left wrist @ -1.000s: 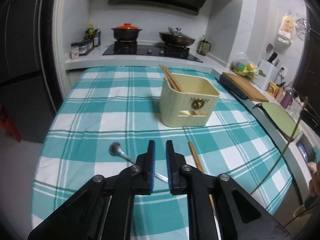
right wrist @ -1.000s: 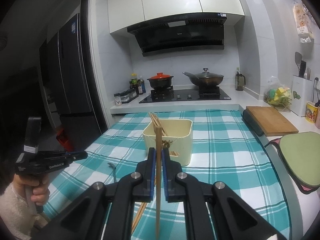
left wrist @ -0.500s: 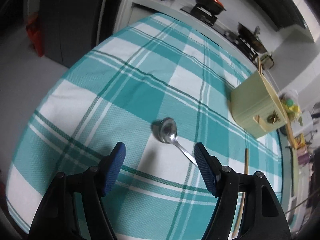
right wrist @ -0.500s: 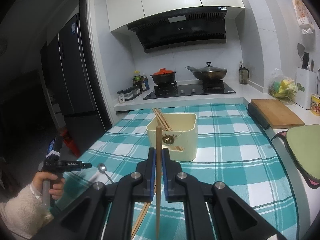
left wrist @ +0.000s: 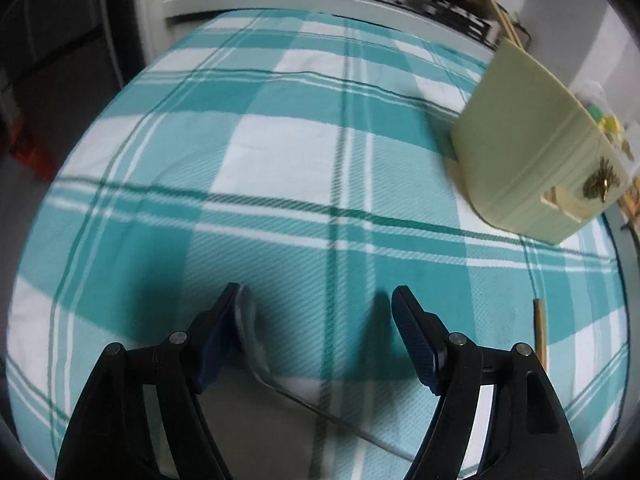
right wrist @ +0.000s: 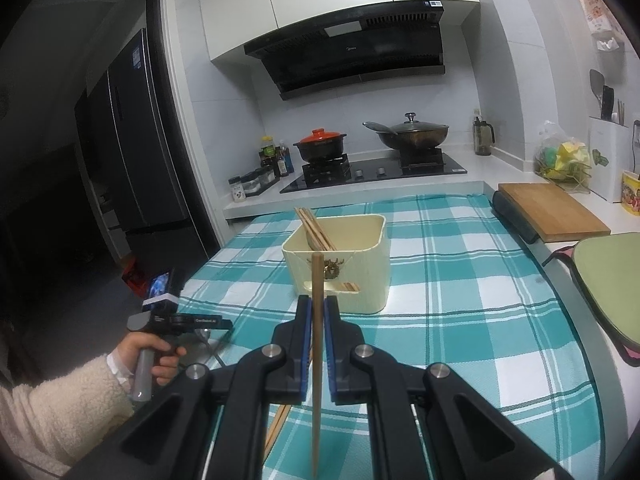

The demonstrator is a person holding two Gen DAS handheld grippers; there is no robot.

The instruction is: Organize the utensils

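Down at the tablecloth (left wrist: pixel 280 152), the left gripper (left wrist: pixel 316 300) has dropped, jaws just spread wide around the spoon (left wrist: pixel 250 328); the right gripper (right wrist: pixel 315 312) pinches a chopstick (right wrist: pixel 316 360).

The spoon (left wrist: pixel 256 344) bowl is partly hidden behind the left finger pad.

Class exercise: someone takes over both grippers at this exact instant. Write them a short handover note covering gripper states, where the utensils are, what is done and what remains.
Left gripper: jaws have just been opening, now wide, straddling the spoon lying on the checked tablecloth; not gripped.
Right gripper: jaws shut on one chopstick, held upright short of the cream holder.
Done: several chopsticks already in the holder.
Left: drop in the held chopstick, grasp and store the spoon, collect the loose chopstick on the cloth.
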